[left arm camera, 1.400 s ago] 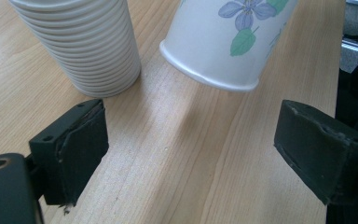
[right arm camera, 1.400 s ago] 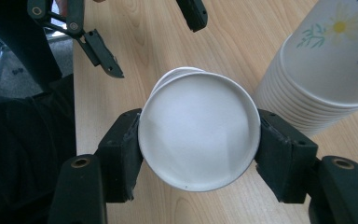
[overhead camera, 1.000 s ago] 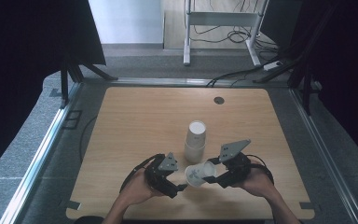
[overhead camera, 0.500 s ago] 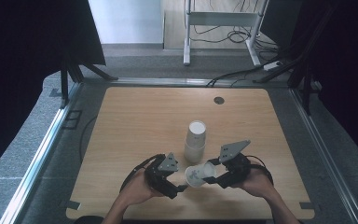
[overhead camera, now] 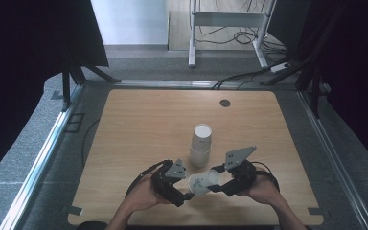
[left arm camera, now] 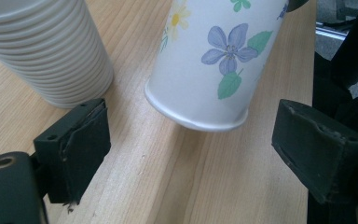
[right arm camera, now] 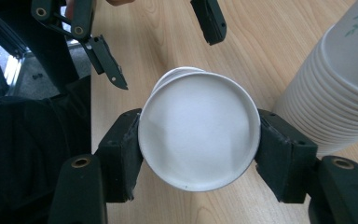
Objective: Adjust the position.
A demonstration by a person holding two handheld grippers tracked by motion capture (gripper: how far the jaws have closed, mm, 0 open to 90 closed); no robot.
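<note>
The right gripper (right arm camera: 199,140) has its two black jaws pressed against opposite sides of a white paper cup (right arm camera: 199,140), near its rim. In the right gripper view the cup's open mouth faces the camera, so its plain white inside shows, and the cup lies on its side in the grip.

In the left gripper view the cup's closed end points toward the camera. Its wall is printed with blue flowers, green leaves and a small daisy. The cup (left arm camera: 214,60) hangs tilted above the table, and its base does not touch the wood.

The left gripper (left arm camera: 191,149) has its jaws spread wide apart, one on each side of the cup's base and a little short of it. They do not touch the cup.

Just beside the held cup stands a stack of paper cups (overhead camera: 201,144), nested upside down, with their ribbed rims piled one on another. It stands on the wooden table (overhead camera: 143,124), a little toward the near edge from the middle.

In the high view the two grippers meet close to the near edge of the table, around its middle. The left gripper (overhead camera: 178,190) is at the left, the right gripper (overhead camera: 219,186) is at the right, and the cup (overhead camera: 202,182) lies between them. A person's hands come in from the near edge and hold them. Each gripper carries a grey three-cornered plate on top and trails a black cable.

Near the far edge of the table, right of centre, a small round dark cap (overhead camera: 225,103) sits in the tabletop.
</note>
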